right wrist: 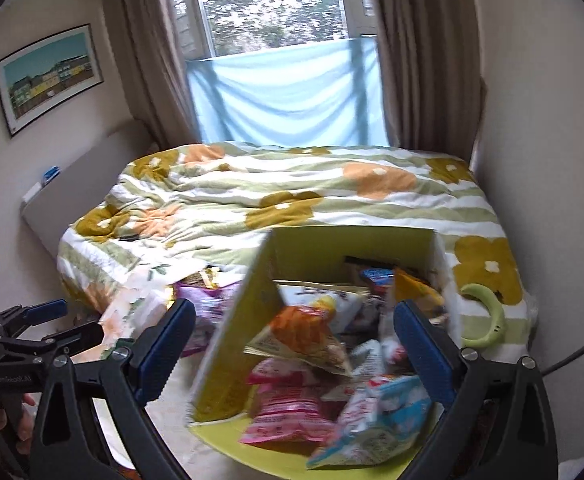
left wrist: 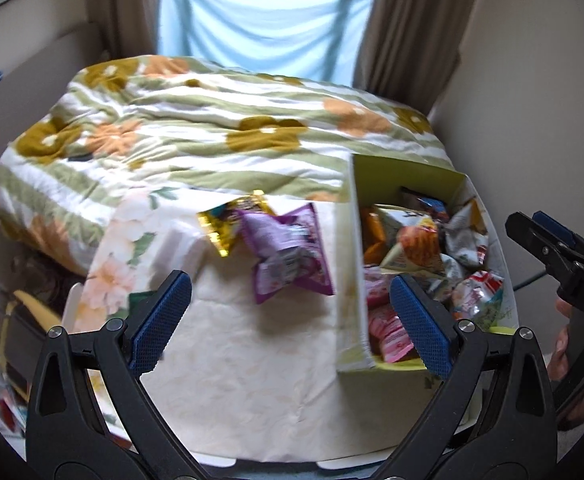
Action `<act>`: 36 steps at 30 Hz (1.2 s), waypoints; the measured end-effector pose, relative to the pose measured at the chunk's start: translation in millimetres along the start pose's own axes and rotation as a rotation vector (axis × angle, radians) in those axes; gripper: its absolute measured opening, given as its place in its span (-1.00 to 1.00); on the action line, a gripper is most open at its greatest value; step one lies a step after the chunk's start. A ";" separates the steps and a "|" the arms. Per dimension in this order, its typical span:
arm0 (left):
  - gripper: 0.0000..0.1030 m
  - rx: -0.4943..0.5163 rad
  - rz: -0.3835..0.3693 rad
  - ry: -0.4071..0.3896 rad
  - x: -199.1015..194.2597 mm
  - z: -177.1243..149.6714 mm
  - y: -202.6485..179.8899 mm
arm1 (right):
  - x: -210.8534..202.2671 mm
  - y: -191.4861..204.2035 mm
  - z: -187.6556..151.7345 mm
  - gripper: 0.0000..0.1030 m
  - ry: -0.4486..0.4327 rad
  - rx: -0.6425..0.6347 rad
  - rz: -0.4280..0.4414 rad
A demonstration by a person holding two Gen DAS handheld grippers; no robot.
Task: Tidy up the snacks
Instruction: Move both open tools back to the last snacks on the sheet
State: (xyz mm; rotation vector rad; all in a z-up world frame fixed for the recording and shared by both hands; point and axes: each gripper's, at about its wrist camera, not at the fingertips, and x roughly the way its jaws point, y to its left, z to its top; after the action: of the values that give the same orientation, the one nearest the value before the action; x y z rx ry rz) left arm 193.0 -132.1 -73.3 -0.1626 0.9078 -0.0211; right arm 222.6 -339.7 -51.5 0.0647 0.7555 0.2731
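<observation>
Blue-padded left gripper [left wrist: 290, 308] hangs wide open and empty over the desk [left wrist: 244, 392]; right gripper [right wrist: 293, 344], also wide, hovers above the snack box [right wrist: 228, 344].

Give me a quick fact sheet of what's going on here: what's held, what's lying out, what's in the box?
Left gripper: open, holding nothing, over the pale cloth
Right gripper: open, holding nothing, above the box
Box: yellow-green, open, full of mixed snack packets
Outside the box: purple packet and gold packet on the cloth, left of the box
Behind: bed with flowered quilt, window with blue cloth
</observation>
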 end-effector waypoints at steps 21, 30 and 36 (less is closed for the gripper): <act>0.92 -0.109 0.083 0.199 38.7 -34.0 191.2 | 108.5 172.0 -19.5 0.92 0.135 -0.129 0.017; 0.89 -0.080 0.039 0.350 116.9 -56.5 214.9 | 164.0 194.8 -34.1 0.92 0.191 -0.161 -0.133; 0.84 -0.102 0.025 0.402 152.5 -72.4 211.5 | 192.9 199.0 -40.0 0.92 0.227 -0.218 -0.204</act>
State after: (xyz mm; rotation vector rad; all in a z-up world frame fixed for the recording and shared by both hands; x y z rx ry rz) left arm 219.4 54.0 -268.0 -0.2472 1.3131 0.0163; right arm 285.2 -98.1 -178.5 -0.2524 0.9463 0.1687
